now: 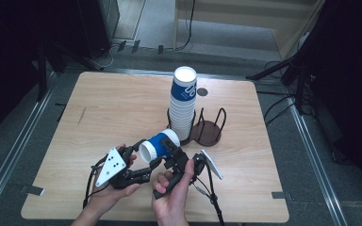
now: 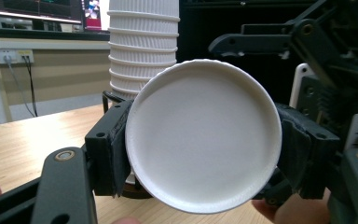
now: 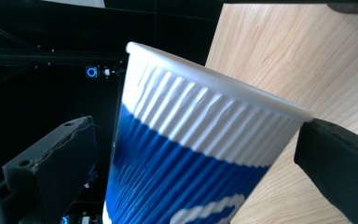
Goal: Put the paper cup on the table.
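Note:
A ribbed paper cup [image 1: 159, 145], blue with a white band, lies on its side in the air above the table's front middle. My left gripper [image 1: 148, 153] is shut on it near its base. In the left gripper view the cup's white bottom [image 2: 203, 135] faces the camera and both pads [image 2: 116, 149] press its sides. My right gripper [image 1: 170, 150] comes in from the right, its jaws to either side of the cup's rim end. In the right gripper view the cup [image 3: 182, 140] sits between the jaws of this gripper [image 3: 196, 156]; a thin dark gap shows beside the left jaw.
A tall stack of like cups [image 1: 184, 101] stands upside down in a dark wire holder [image 1: 208, 132] behind the hands; the stack [image 2: 142, 42] rises just past the held cup. The wooden table [image 1: 99, 108] has a small dark disc [image 1: 201, 92] near the back.

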Tool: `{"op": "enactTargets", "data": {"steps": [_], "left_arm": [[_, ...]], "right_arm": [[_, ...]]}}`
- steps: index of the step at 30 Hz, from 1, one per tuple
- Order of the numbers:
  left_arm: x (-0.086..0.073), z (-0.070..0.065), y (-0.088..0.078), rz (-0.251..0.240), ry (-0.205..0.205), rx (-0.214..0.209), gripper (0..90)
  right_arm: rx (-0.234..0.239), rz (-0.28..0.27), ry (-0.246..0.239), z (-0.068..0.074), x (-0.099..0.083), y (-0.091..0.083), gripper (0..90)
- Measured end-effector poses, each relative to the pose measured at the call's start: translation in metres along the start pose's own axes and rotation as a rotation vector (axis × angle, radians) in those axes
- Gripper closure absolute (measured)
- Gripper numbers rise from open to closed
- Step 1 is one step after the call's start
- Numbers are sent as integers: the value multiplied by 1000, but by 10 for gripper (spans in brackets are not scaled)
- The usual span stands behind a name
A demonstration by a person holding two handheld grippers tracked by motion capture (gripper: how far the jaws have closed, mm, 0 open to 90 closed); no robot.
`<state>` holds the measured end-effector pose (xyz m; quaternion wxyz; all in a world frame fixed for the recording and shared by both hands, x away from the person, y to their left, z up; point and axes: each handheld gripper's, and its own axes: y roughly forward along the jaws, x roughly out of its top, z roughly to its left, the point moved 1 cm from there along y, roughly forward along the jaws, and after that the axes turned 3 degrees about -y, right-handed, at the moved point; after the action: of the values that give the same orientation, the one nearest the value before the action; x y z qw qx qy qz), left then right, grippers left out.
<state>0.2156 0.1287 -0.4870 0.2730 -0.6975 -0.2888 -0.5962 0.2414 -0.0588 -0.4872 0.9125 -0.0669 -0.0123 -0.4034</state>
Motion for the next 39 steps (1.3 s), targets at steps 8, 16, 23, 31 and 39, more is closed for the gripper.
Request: {"op": "enactTargets", "data": {"steps": [8, 16, 23, 31, 39], "left_arm": [[-1, -2, 0, 5, 11, -9, 288], [-1, -1, 1, 6, 11, -13, 288], [-2, -2, 1, 7, 19, -16, 288], [-1, -2, 1, 6, 14, -16, 288], [-1, -3, 1, 9, 17, -17, 288]], "right_arm": [[19, 13, 16, -4, 3, 6, 0], [42, 25, 37, -7, 6, 11, 21], [46, 48, 63, -8, 5, 12, 89], [65, 52, 84, -9, 6, 12, 129], [71, 49, 112, -10, 6, 10, 145]]}}
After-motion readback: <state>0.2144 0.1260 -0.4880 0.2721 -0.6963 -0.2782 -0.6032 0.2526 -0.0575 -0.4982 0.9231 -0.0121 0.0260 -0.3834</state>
